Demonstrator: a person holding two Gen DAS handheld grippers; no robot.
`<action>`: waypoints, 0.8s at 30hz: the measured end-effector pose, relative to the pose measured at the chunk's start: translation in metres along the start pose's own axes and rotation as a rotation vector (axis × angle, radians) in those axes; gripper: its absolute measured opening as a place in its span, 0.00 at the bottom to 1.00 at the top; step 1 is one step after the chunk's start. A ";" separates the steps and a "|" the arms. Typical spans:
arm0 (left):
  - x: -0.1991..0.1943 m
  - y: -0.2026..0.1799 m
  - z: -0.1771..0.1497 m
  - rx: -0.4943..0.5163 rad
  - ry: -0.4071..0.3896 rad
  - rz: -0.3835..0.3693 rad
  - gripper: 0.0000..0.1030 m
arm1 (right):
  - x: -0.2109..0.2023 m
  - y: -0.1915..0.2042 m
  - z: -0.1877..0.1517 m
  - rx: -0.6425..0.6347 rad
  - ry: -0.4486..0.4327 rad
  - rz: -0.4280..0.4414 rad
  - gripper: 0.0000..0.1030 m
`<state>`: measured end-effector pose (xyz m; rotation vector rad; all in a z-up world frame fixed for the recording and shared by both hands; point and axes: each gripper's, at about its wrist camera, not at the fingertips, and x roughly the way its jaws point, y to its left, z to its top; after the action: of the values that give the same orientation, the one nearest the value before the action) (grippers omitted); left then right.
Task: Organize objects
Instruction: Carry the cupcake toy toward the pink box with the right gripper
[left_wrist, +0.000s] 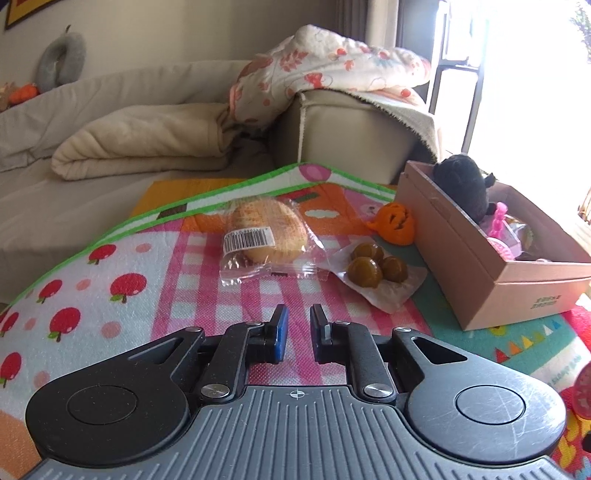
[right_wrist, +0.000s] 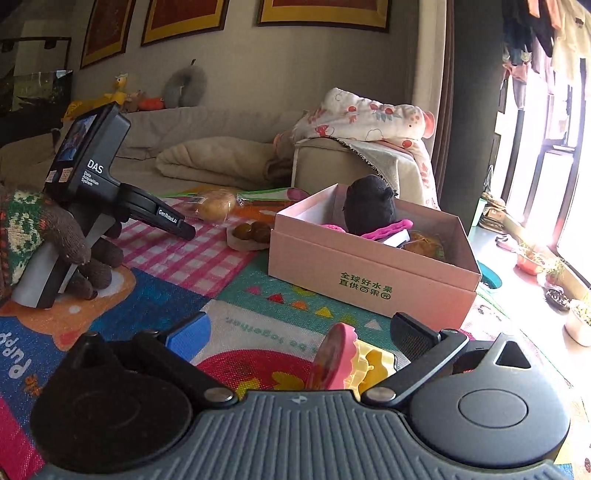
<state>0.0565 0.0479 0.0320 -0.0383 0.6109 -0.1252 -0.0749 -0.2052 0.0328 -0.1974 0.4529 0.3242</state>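
Note:
A pink cardboard box (right_wrist: 373, 280) stands on the play mat and holds a black plush toy (right_wrist: 369, 206), pink items and more; it also shows in the left wrist view (left_wrist: 491, 291). A wrapped bread bun (left_wrist: 267, 234), a packet of brown round sweets (left_wrist: 373, 267) and an orange peel (left_wrist: 395, 223) lie on the mat left of the box. My left gripper (left_wrist: 295, 325) is nearly shut, empty, just short of the bun. My right gripper (right_wrist: 299, 332) is open, and a pink and yellow toy (right_wrist: 343, 362) lies on the mat between its fingers.
The colourful play mat (right_wrist: 177, 291) covers the floor. A beige sofa (left_wrist: 110, 110) with blankets is behind. A window side with plant pots (right_wrist: 554, 280) is right of the box. The left hand-held gripper (right_wrist: 99, 192) is at the left in the right wrist view.

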 end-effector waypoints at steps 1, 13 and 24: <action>-0.007 0.001 0.002 0.005 -0.030 0.001 0.18 | 0.001 0.000 0.000 -0.002 0.002 0.000 1.00; 0.066 0.049 0.085 -0.249 0.142 -0.070 0.18 | 0.008 -0.006 0.001 0.050 0.047 -0.002 1.00; 0.101 0.014 0.093 -0.025 0.066 0.082 0.23 | 0.013 -0.006 0.001 0.055 0.071 0.000 1.00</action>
<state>0.1939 0.0485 0.0496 -0.0328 0.6789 -0.0392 -0.0616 -0.2071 0.0289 -0.1554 0.5319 0.3051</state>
